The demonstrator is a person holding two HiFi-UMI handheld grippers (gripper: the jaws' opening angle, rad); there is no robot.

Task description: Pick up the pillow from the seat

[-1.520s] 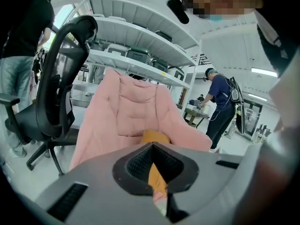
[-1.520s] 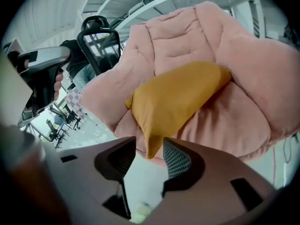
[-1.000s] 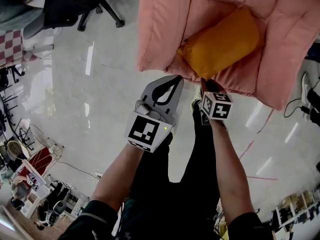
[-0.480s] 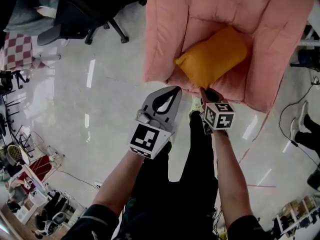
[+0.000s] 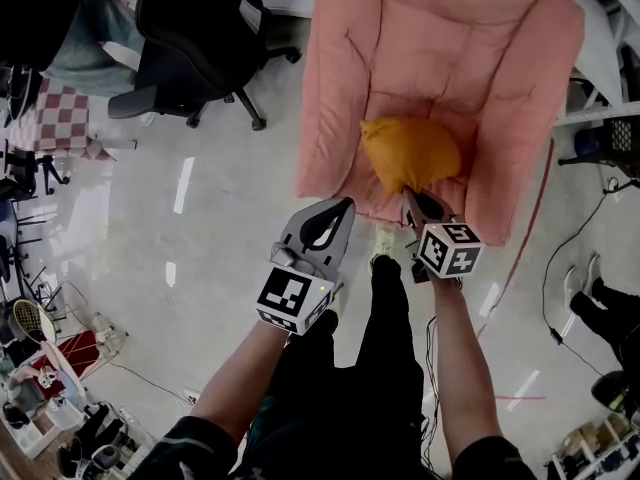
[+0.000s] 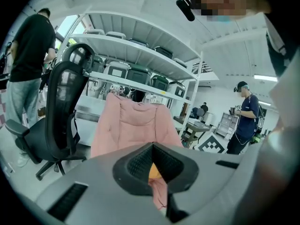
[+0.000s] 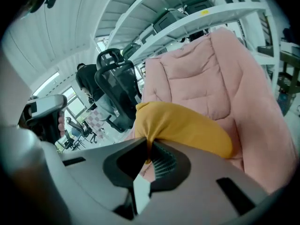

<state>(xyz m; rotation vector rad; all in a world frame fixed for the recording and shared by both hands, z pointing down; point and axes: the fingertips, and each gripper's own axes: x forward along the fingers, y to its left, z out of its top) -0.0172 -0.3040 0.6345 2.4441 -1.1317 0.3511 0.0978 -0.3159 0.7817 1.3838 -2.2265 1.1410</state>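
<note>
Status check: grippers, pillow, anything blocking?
Right gripper, jaws just closing, clamped on pillow corner. Left gripper shut, empty, beside it. Pillow bunched up against pink chair seat. Nothing blocking.

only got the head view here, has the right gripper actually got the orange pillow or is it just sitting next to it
Observer: Yes. In the right gripper view, the right gripper has just been closing its jaws and is pinched on a bunched corner of the soft orange fabric pillow.
Operator: left one holding anything
Observer: No. The left gripper is shut on nothing; the padded pink chair shows beyond its tips.
Operator: whats behind the chair
Observer: Behind it stand white shelves of lidded bins.
</note>
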